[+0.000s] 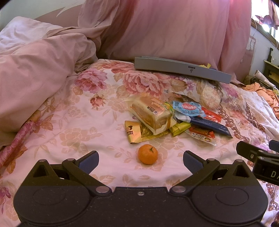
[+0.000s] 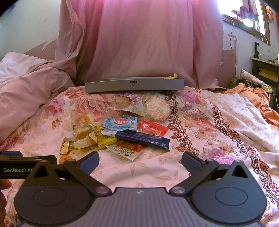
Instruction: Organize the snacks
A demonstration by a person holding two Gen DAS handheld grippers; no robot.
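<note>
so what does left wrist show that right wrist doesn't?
Left wrist only: the whole tangerine, just ahead of the open left gripper. Right wrist only: the window and a hand's edge; there the tangerine is mostly hidden. Both: snack pile, grey tray, floral bedspread. Right gripper is open too.

We get daylight from the window (image 2: pixel 247 15) at upper right, blown out to white w/ pink glare on the curtain (image 2: pixel 139 38). Bed (image 2: pixel 200 122) evenly lit, soft shadows. Fisheye bends frame edges; corners go dark; focus sharp mid-frame.
</note>
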